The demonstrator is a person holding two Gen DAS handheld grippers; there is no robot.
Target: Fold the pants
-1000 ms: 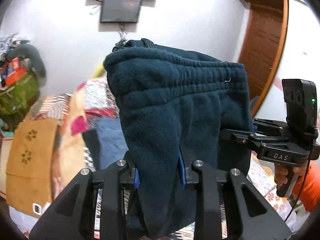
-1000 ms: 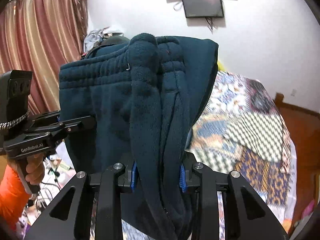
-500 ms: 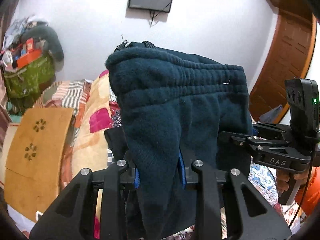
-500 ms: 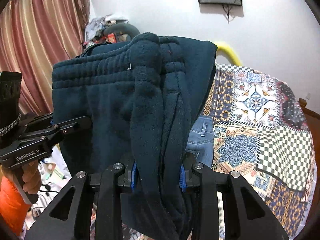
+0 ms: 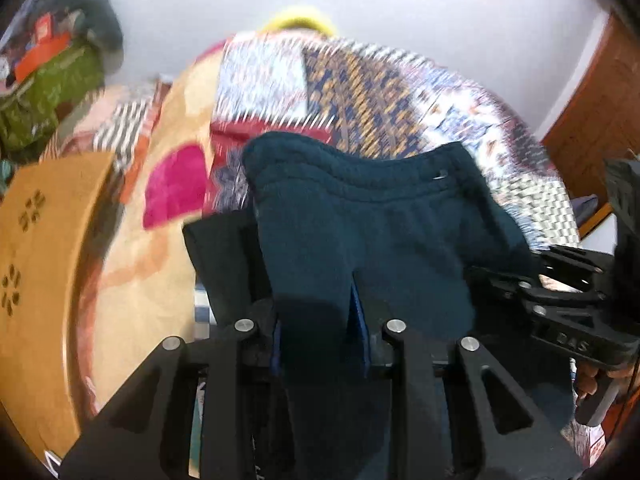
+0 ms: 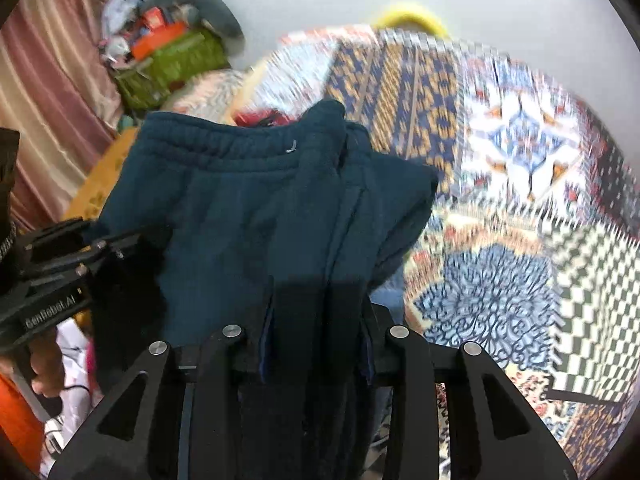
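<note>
Dark teal fleece pants (image 5: 380,220) hang bunched between both grippers, waistband up, low over a patterned bed quilt (image 5: 360,80). My left gripper (image 5: 318,312) has its blue pads pressed on a thick fold of the pants, and its jaws are opening. In the right wrist view the pants (image 6: 240,200) fill the middle, with my right gripper (image 6: 316,320) clamped on a folded edge, its jaws opening too. Each gripper shows in the other's view: the right gripper (image 5: 560,300) at the right edge, the left gripper (image 6: 60,272) at the left. The trouser legs are hidden below.
A wooden board (image 5: 40,260) with cut-out flowers stands left of the bed. A green bag (image 6: 172,64) piled with clutter sits by the curtain (image 6: 40,80). A brown door (image 5: 592,120) is at the right. A person's hand (image 6: 44,368) grips the left handle.
Both grippers have dropped and tilted down toward the bed with the pants in them. The wall screen has left the view and the quilt now fills the background.
</note>
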